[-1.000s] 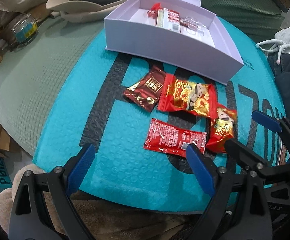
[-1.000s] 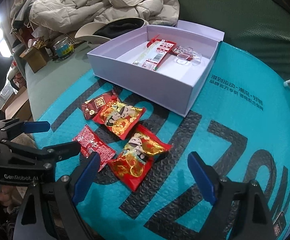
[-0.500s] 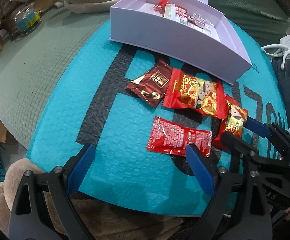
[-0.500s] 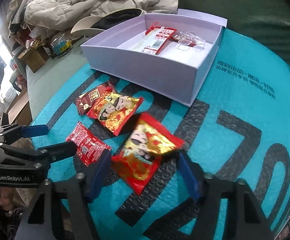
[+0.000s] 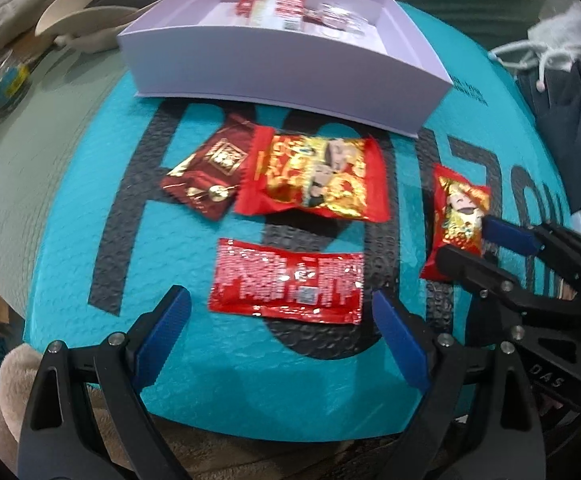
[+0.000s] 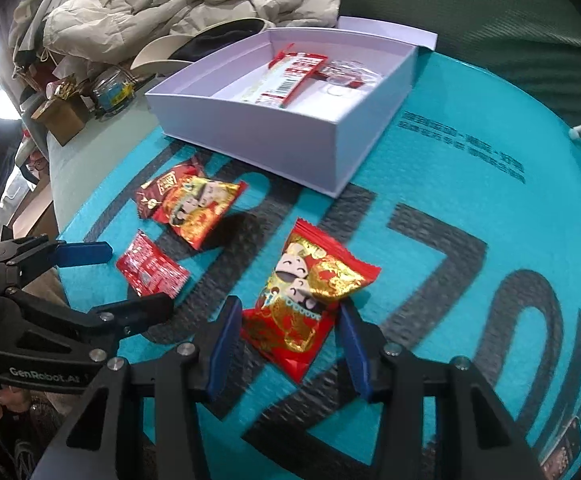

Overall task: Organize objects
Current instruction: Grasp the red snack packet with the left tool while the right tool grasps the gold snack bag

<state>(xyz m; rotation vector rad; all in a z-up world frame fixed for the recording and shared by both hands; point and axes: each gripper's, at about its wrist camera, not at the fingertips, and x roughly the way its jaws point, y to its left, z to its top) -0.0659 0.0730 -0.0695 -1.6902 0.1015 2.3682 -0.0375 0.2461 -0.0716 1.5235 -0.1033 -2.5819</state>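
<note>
Glossy red-and-gold foil snack packet [image 6: 304, 304] between the right claw's matt blue pads [image 6: 222, 344]; beyond it, smooth matt white cardboard box [image 6: 266, 140]; beneath, teal bubble-textured plastic mailer [image 6: 470, 200]; far left, puffy beige cloth jacket [image 6: 162, 4].

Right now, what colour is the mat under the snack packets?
Teal with large black lettering, the mat shows best in the right wrist view.

Left hand-held gripper [image 5: 280, 328] wide apart; right hand-held gripper [image 6: 286, 344] closing.
</note>
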